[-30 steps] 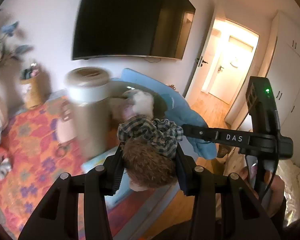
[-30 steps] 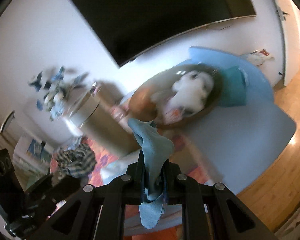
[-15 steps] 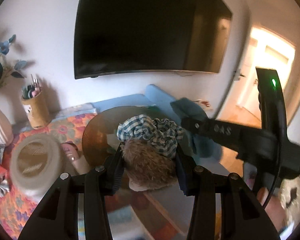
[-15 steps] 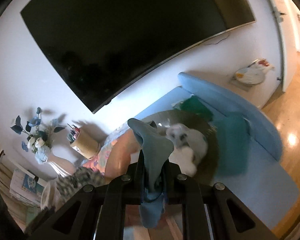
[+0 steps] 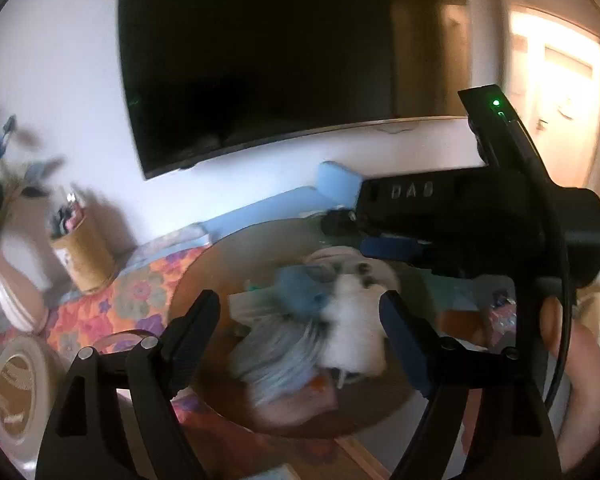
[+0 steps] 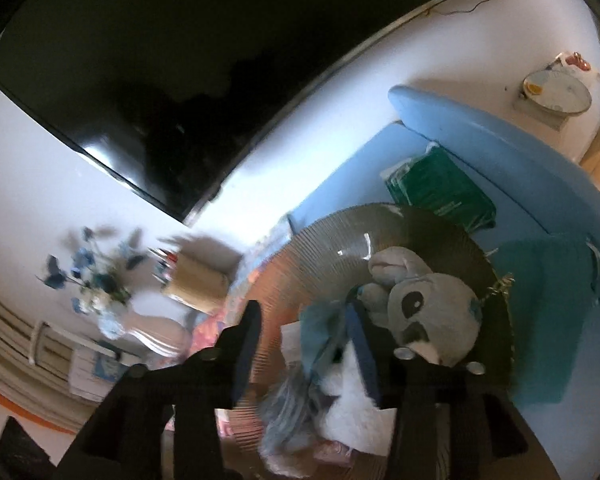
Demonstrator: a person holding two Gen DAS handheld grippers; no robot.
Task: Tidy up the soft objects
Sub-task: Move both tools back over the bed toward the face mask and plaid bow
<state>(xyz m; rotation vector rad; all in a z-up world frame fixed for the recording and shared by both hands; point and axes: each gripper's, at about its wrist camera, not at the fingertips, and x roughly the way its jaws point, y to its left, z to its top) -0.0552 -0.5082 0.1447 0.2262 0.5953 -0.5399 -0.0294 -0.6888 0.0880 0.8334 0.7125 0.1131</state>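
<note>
Lettering "DAS", seemingly, on right hand-held gripper point(image 5: 384, 248); both hand-held grippers just parted, empty, left point(image 5: 300, 312).

1. Warm glare floods from the doorway point(image 5: 556, 92), up and right of the left gripper point(image 5: 300, 312).
2. Motion blur smears the soft toys point(image 5: 320, 328) between its fingers (edges bend, fisheye).

We read only one marking: the raised letters "DAS" on the black plastic body of the right gripper point(image 5: 412, 191), ahead and right of the left gripper.
</note>
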